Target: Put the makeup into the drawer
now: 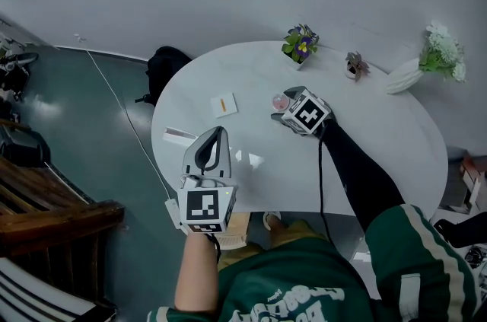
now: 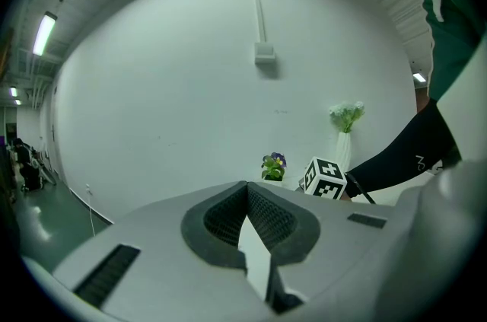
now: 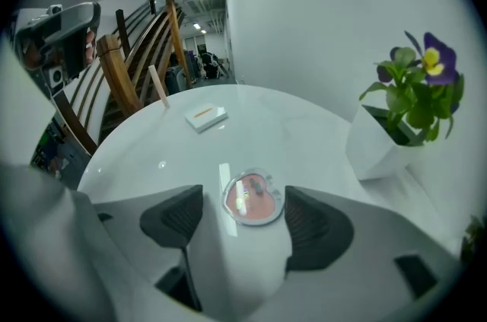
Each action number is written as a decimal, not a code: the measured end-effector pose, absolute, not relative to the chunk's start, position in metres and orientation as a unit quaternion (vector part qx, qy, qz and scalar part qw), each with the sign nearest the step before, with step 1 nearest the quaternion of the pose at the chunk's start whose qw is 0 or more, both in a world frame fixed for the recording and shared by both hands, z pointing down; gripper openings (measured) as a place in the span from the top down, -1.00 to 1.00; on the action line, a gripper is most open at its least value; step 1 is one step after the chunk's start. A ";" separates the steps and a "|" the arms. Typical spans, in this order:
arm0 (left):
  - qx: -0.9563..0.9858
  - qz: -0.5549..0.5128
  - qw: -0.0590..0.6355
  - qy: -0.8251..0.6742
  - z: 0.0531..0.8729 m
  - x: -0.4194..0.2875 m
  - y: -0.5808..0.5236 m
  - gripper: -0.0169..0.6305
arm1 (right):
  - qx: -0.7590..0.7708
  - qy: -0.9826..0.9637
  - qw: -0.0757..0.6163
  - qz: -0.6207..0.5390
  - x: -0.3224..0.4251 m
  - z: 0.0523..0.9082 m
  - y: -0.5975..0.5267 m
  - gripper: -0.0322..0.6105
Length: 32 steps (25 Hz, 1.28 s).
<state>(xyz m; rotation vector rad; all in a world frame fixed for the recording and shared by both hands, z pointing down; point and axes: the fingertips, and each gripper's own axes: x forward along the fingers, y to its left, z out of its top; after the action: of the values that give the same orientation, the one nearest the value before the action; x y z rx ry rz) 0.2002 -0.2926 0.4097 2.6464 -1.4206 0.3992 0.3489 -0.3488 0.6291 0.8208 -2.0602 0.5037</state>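
- The white oval table (image 1: 380, 145) carries everything we see: a potted purple flower (image 1: 301, 44), a vase (image 1: 403, 75) at the far right, and a flat white box (image 1: 224, 104) with an orange stripe. We cannot pick out a drawer with any certainty. A pale strip (image 1: 179, 135) near the table's left edge may be part of one, but it is too small to tell.
- The left tongs (image 2: 247, 191) hang over the near left part of the table. Their tips are together with nothing between them, and they are well apart from the makeup.
- The right tongs (image 3: 243, 208) point steeply down near the flower pot. Their jaws stand wide apart on either side of the makeup, and neither pad presses on it.
- The makeup compact (image 3: 253, 199) is small, round and flat, with a clear lid over pink contents. It lies on the table between those open jaws, near the flower pot.
- We judge it light and rigid, probably hard plastic. Its glossy shell and low profile suggest it could skid on the slick tabletop or squirt out of a careless pinch.
- The lid and what is under it are likely fragile, so a firm but moderate squeeze seems right.
- We would take hold across the rim at its widest, with one pad on each opposite edge, low to the tabletop. We would then keep it level when lifting.
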 end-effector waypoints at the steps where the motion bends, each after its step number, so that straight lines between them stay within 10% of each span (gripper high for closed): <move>1: 0.872 0.131 0.057 -0.468 0.410 0.200 -0.293 0.95 | 0.326 -0.823 0.419 0.199 0.349 0.628 -0.349 -0.18; 4: 0.873 0.130 0.058 -0.466 0.410 0.202 -0.291 0.95 | 0.321 -0.827 0.419 0.194 0.349 0.627 -0.349 0.15; 32: 0.879 0.097 0.011 -0.467 0.344 0.150 -0.245 0.95 | 0.537 -0.820 0.165 0.107 0.333 0.437 -0.262 0.16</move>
<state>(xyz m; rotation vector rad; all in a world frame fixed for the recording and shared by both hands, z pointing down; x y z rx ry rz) 0.1502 -0.2451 0.3439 2.7418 -1.4553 0.3012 0.3330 -0.2623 0.4374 1.5314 -2.3371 0.3051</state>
